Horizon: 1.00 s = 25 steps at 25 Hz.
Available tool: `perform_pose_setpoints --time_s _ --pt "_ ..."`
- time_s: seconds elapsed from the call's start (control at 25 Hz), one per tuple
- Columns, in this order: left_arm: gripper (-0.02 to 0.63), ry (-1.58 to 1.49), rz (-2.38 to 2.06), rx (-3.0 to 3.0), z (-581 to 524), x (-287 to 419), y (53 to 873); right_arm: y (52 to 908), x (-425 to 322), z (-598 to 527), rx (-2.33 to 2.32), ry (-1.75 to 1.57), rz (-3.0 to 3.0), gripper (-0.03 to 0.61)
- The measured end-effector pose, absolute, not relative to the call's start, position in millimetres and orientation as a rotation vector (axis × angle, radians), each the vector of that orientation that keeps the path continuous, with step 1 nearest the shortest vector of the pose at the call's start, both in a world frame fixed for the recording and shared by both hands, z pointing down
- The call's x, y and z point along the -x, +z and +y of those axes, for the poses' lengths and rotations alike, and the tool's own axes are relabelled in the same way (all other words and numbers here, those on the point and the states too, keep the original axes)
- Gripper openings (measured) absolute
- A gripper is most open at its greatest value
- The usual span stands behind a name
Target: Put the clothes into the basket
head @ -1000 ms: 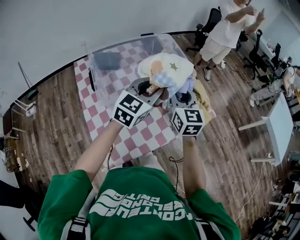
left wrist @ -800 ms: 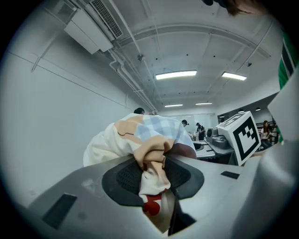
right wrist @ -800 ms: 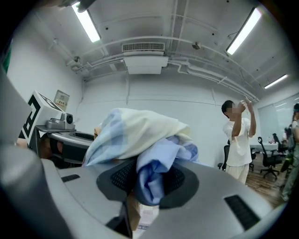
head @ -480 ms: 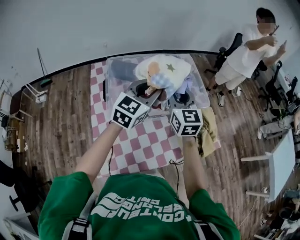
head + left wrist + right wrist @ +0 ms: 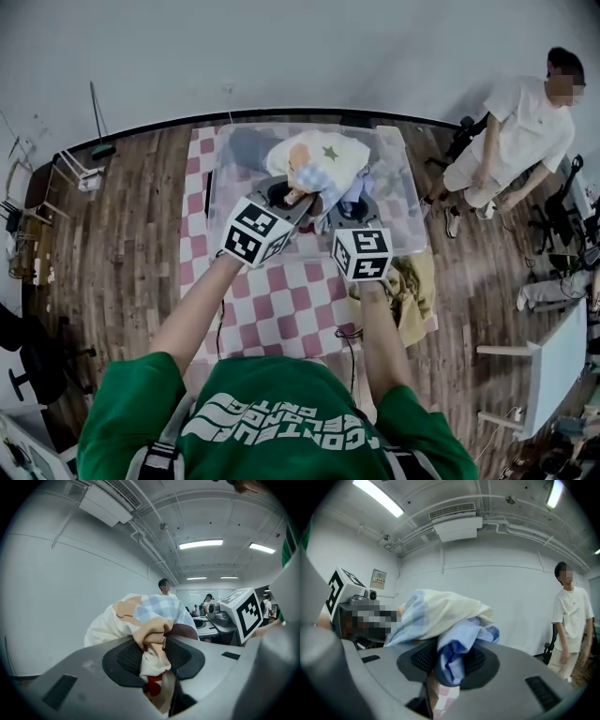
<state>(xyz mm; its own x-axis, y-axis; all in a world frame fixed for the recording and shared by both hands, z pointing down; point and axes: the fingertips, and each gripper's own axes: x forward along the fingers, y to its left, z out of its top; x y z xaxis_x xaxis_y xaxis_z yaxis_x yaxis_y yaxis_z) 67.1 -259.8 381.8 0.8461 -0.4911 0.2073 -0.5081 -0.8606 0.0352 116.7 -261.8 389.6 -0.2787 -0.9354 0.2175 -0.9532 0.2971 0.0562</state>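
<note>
A bundle of clothes (image 5: 323, 161), cream with a green star plus peach and blue-check parts, hangs above the clear plastic basket (image 5: 397, 155). Both grippers hold it. My left gripper (image 5: 292, 198) is shut on a peach and cream fold (image 5: 152, 641) of the bundle, with a red patch below the pads. My right gripper (image 5: 345, 204) is shut on a light blue fold (image 5: 452, 660) of the same bundle. In the right gripper view the cream cloth (image 5: 445, 609) bulges over the jaws. The basket stands on a red-and-white checked mat (image 5: 281, 295).
A yellowish patterned garment (image 5: 405, 291) lies on the mat's right edge. A person in white (image 5: 520, 136) stands at the right, near office chairs (image 5: 464, 131). A white table (image 5: 548, 361) is at the lower right. The floor is wooden (image 5: 122, 234).
The head view has swung, so the basket and mat now sit more centred and squarer. The bundle stays held above the basket by both grippers. The person in white has shifted rightward in view.
</note>
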Motion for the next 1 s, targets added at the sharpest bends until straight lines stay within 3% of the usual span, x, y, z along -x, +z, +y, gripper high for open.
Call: perform_pose_setpoints --time_s 1.0 --pt "0.115 0.703 -0.646 -2.648 -346.7 -117.4 562.6 575.8 -160.5 -348.5 -1.332 0.548 -2.224 0.124"
